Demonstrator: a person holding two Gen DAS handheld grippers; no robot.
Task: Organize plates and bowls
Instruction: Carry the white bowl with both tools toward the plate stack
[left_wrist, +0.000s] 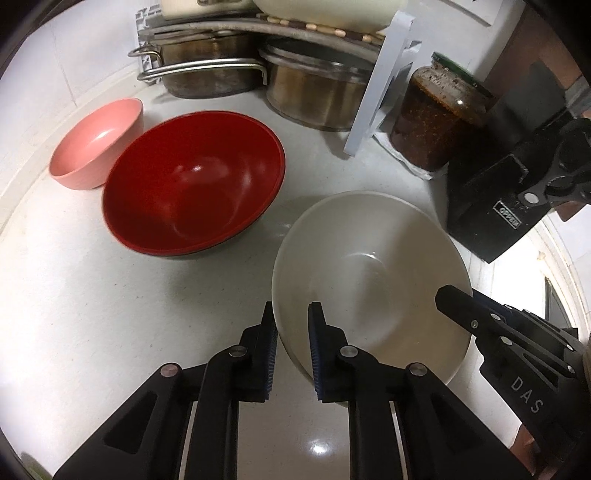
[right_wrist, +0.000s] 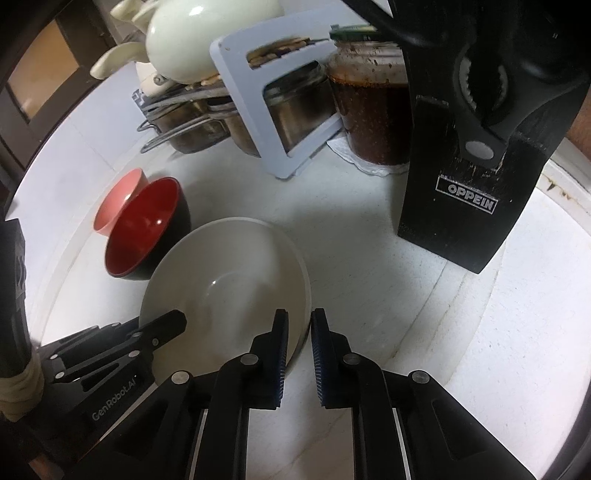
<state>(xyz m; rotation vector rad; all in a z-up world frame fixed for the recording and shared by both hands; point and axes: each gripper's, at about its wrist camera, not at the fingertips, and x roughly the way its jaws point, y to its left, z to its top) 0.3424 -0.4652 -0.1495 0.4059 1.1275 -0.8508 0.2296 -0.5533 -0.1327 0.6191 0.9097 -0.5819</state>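
Straddling: left claw stood part-open across the white bowl rim.
Right claw: narrowly parted astride opposite rim.
Room: red bowl near; counter bare leftward.

1. The left gripper is straddling the near rim of the white bowl, one finger outside, one inside.
2. The right gripper is reaching over the bowl's right rim.
3. A red bowl is sitting beside a pink bowl on the counter.
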